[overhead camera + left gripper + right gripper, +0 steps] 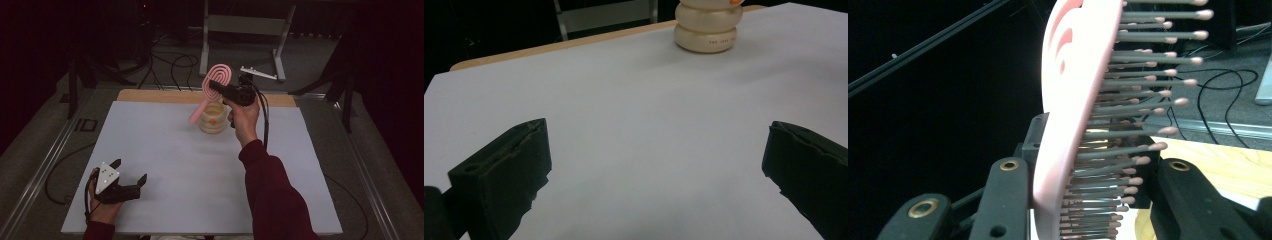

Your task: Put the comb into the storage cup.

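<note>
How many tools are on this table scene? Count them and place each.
2. The left tool rests open at the near left corner of the white table. The right tool is raised above the cream holder, clamped on the pink hairbrush.

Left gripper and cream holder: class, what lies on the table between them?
Nothing: in the left gripper view, bare white table runs from the open left gripper to the holder. The high view agrees.

white table (165, 165); grey stand (245, 25); black cables (172, 65)
</note>
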Tool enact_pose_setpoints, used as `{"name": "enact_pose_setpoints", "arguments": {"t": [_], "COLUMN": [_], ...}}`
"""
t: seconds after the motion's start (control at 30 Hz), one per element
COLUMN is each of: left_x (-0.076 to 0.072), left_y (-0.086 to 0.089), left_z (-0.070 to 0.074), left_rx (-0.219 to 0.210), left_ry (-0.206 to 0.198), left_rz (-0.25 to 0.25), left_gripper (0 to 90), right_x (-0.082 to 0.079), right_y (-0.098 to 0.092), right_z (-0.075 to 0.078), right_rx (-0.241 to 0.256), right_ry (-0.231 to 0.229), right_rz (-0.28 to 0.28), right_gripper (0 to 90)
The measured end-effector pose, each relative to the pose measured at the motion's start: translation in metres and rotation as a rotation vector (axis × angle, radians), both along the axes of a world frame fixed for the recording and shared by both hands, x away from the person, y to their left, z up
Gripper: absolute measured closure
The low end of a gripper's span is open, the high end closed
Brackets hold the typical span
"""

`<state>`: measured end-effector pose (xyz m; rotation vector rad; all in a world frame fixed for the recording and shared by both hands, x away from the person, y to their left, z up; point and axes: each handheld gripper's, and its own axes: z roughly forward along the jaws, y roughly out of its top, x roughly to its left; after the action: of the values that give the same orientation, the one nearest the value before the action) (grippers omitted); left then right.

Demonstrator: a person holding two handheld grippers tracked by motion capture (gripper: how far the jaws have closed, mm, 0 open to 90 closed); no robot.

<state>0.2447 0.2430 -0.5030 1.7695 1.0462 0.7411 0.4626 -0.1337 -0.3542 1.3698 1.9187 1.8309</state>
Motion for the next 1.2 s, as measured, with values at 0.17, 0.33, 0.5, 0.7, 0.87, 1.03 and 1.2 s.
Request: {"name": "enact_pose_setpoints", "arguments": {"t": [0.17, 0.33, 0.5, 0.7, 0.87, 1.03, 1.2], "left_x": [0.0, 0.0, 0.0, 0.0, -0.001, -0.001, -0.001], "left_y": [0.0, 0.0, 0.0, -0.001, 0.0, 0.0, 0.0], "left_z": [0.0, 0.0, 0.0, 0.0, 0.0, 0.0, 0.001], "left_rx": [0.0, 0.0, 0.0, 0.0, 0.0, 0.001, 0.001], "left_ry": [0.0, -0.001, -0.001, -0.003, -0.002, -0.002, -0.003], "left_rz": [0.0, 0.0, 0.0, -0.001, -0.002, -0.001, -0.001], "left_gripper": [0.1, 0.1, 0.1, 0.1, 0.1, 0.1, 0.1], "right_x": [0.001, 0.002, 0.003, 0.004, 0.006, 0.006, 0.007], "right_y": [-0.002, -0.005, -0.009, -0.013, -0.014, -0.014, -0.016], "right_z": [0.0, 0.001, 0.001, 0.002, 0.002, 0.002, 0.003], "right_rx": [0.004, 0.006, 0.006, 0.008, 0.004, 0.006, 0.008], "right_ry": [0.002, -0.004, -0.005, -0.011, -0.015, -0.015, -0.016], "right_rz": [-0.015, -0.03, -0.045, -0.063, -0.073, -0.079, -0.088], "right_gripper": [63.8, 63.7, 63.8, 63.8, 63.8, 63.8, 63.8]}}
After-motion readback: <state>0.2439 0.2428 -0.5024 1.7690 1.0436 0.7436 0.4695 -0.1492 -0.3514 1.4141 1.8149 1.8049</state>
